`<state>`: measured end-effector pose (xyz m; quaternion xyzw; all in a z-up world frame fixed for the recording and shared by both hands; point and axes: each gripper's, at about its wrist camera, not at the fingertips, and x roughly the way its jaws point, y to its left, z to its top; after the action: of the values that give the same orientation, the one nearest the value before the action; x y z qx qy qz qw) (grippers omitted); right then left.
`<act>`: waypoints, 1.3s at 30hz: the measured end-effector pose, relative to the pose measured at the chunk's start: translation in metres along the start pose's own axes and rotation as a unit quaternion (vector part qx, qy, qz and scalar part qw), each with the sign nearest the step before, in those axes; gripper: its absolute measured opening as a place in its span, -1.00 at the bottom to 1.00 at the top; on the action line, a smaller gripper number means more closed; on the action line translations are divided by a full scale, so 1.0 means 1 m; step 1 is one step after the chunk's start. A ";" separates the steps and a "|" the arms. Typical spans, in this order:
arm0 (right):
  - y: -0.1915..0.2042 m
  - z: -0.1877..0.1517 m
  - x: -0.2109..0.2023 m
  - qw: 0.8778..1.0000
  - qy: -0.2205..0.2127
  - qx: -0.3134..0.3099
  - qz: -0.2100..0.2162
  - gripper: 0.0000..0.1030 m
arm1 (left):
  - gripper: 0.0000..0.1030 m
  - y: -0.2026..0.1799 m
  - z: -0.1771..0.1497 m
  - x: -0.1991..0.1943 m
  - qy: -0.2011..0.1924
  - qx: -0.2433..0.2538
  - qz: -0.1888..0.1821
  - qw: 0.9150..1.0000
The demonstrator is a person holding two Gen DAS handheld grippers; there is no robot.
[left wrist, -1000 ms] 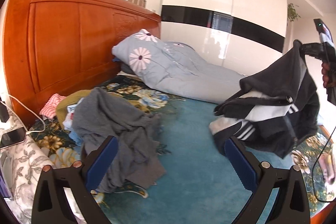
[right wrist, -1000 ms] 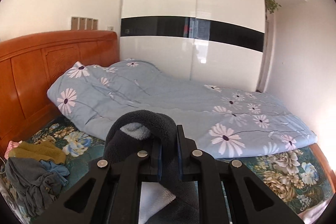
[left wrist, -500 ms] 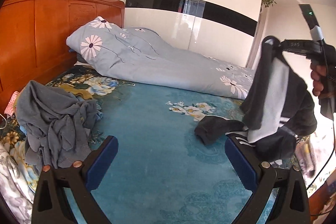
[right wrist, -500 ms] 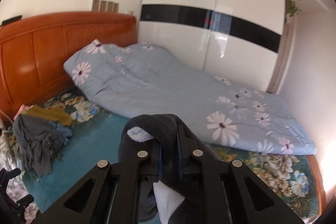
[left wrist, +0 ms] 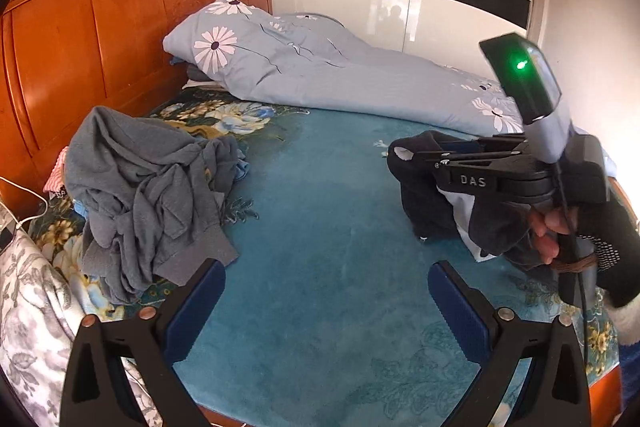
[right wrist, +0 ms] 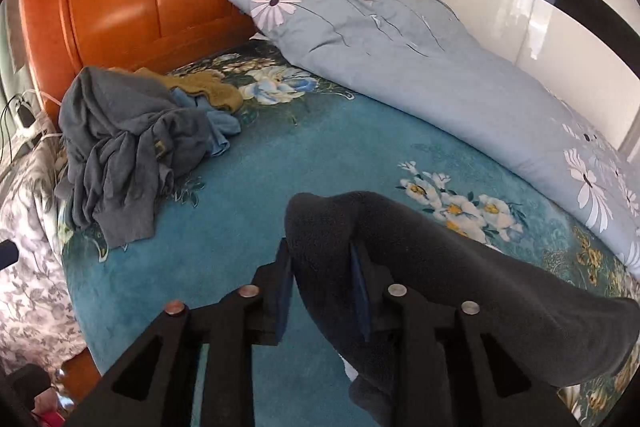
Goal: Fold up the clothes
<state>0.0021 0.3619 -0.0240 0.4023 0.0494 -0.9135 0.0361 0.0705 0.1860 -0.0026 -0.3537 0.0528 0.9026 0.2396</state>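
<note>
Teal bedspread [left wrist: 320,227] fills the foreground under the left gripper [left wrist: 326,311], fingers spread wide and holding nothing. Just beyond, the right gripper [right wrist: 322,283] pinches a black fleece garment [right wrist: 440,267] low over the bed. Farther back, grey clothes [left wrist: 148,179] lie heaped near the wooden headboard [left wrist: 100,27].

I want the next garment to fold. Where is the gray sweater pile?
In the left wrist view the gray sweater pile lies at the left on the teal bedspread, near the wooden headboard, apart from the open left gripper.
</note>
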 end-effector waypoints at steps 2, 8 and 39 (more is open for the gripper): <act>-0.001 -0.005 -0.023 1.000 -0.014 -0.011 0.024 -0.01 | 1.00 -0.007 -0.001 0.008 0.006 0.002 -0.010 1.000; -0.060 -0.053 -0.113 0.993 -0.102 0.057 0.014 0.09 | 1.00 -0.052 -0.011 0.034 0.028 0.051 -0.041 0.997; -0.189 -0.234 -0.073 0.961 -0.072 0.261 -0.054 -0.43 | 1.00 -0.227 -0.007 0.108 -0.162 0.608 0.057 0.775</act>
<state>0.2021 0.5795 -0.1157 0.3279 -0.1719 -0.9216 -0.1163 0.1126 0.4261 -0.0628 0.0212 0.5715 0.7383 0.3575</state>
